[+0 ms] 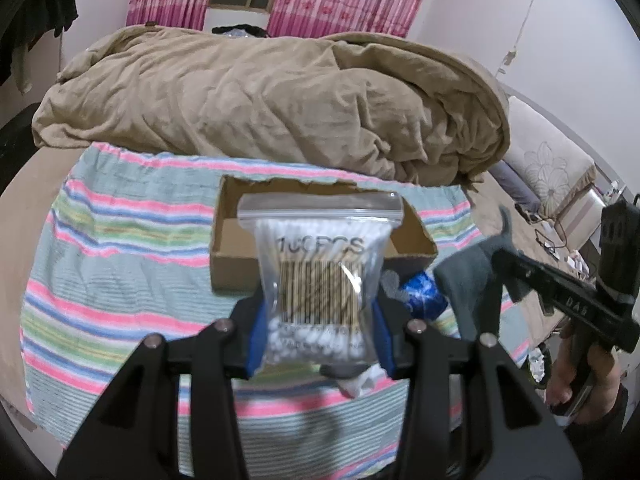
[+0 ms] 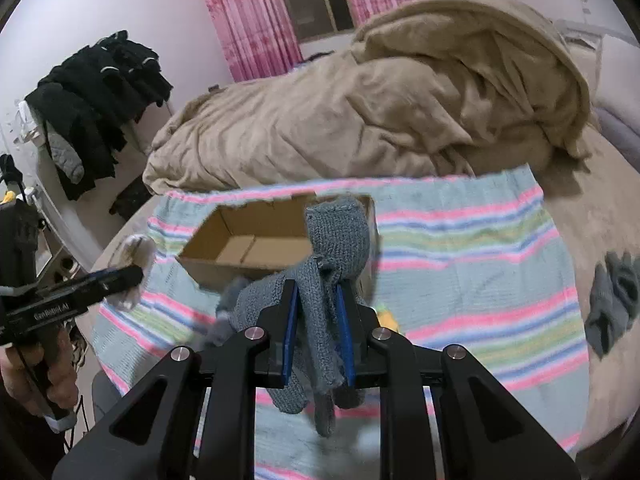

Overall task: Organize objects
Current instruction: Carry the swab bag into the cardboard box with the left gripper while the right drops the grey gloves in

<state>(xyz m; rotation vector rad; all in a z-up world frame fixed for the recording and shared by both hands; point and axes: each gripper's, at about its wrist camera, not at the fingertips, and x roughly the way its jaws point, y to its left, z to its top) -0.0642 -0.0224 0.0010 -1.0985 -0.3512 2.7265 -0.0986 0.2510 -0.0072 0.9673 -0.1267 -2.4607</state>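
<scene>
My left gripper point(image 1: 318, 324) is shut on a clear zip bag of cotton swabs point(image 1: 320, 272) and holds it upright just in front of an open cardboard box point(image 1: 232, 236) on the striped cloth. My right gripper point(image 2: 318, 328) is shut on a grey knitted glove point(image 2: 336, 240), held above the cloth near the same box point(image 2: 240, 248). The right gripper with the glove point(image 1: 468, 280) also shows in the left wrist view, to the right of the box. The left gripper with the bag point(image 2: 134, 268) shows in the right wrist view, left of the box.
A striped cloth point(image 1: 120, 264) covers the bed. A crumpled tan blanket point(image 1: 260, 100) lies behind the box. A blue object point(image 1: 424, 292) lies right of the box. Another grey glove point(image 2: 612, 300) lies on the cloth's right edge. Dark clothes point(image 2: 92, 100) hang at left.
</scene>
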